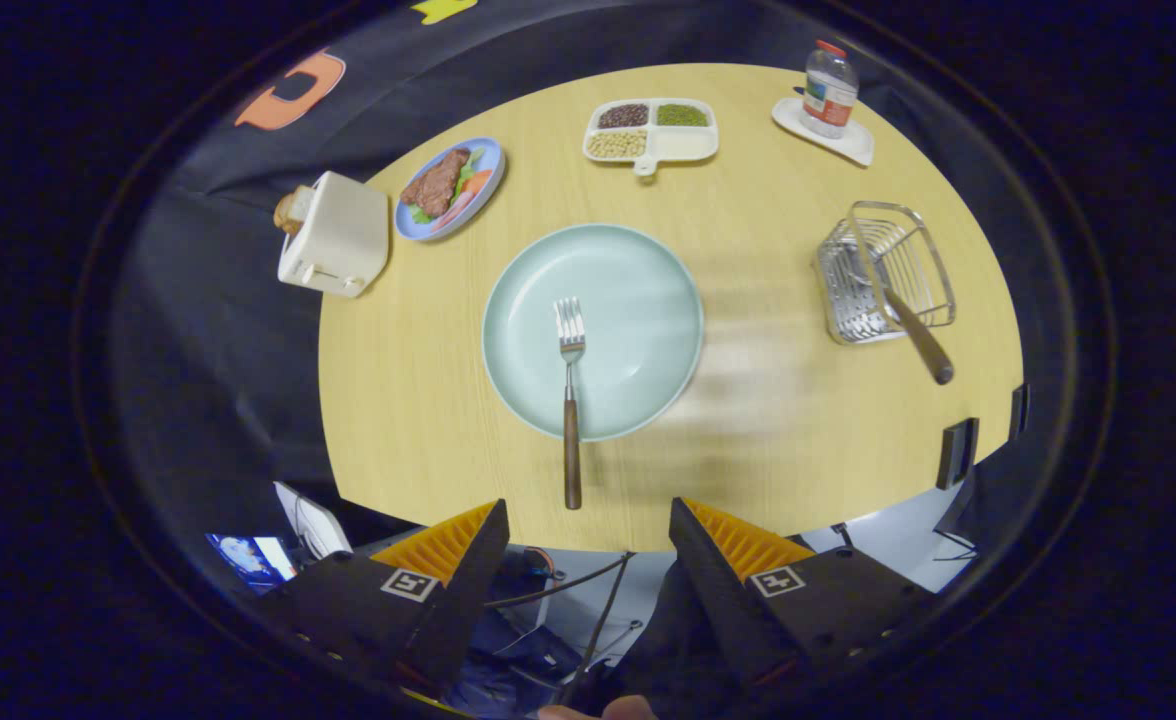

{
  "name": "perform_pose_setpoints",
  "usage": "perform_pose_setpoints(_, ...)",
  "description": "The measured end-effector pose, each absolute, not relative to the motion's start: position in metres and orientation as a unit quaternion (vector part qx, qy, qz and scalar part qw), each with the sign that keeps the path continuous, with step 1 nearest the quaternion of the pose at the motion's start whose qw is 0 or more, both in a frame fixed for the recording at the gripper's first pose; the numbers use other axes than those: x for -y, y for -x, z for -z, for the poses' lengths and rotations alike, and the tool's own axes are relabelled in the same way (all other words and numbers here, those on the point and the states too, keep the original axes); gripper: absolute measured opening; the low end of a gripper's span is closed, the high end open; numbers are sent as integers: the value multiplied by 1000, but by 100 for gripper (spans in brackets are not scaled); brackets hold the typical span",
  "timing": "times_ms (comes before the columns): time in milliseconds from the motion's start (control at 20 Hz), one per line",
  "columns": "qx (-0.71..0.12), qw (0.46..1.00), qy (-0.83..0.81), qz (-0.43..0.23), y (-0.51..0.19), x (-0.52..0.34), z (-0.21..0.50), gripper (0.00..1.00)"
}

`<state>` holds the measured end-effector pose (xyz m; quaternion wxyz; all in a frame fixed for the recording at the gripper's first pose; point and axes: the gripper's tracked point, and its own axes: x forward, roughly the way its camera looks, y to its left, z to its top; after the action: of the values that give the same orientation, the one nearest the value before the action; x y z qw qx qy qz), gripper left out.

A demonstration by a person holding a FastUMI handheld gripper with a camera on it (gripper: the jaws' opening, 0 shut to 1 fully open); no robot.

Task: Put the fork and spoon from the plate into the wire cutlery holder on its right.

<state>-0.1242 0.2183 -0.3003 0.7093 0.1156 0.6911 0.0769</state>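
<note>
We hold the gripper (588, 530) wide open and empty, high above the table (748, 420), lined up on the fork (570, 400) lying across the plate (638, 300); the spoon (903, 320) leans in the wire cutlery holder (883, 275).

hand-held gripper (588, 525) with two wedge-shaped fingers spread apart, ridged inner pads, square black-and-white marker tags, small screws
</note>
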Motion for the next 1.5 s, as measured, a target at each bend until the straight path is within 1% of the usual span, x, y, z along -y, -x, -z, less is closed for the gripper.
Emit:
perform_pose_setpoints(200, -687, 718, -91, -68, 117, -242, 343, 97)
perform_pose_setpoints(350, -699, 707, -86, -59, 120, -251, 368, 96)
perform_pose_setpoints(450, -704, 703, -78, -52, 118, -252, 381, 85)
perform_pose_setpoints(750, -715, 695, -58, -52, 116, -252, 397, 34)
perform_pose_setpoints(900, -718, 692, -52, -50, 116, -250, 392, 9)
perform_pose_setpoints(950, -716, 693, -57, -53, 117, -249, 389, 10)
perform_pose_setpoints(1000, -718, 690, -63, -60, 115, -249, 386, 1)
perform_pose_setpoints(1150, -719, 688, -67, -73, 118, -242, 372, 1)
perform_pose_setpoints(1500, -704, 693, -121, -95, 110, -212, 284, 1)
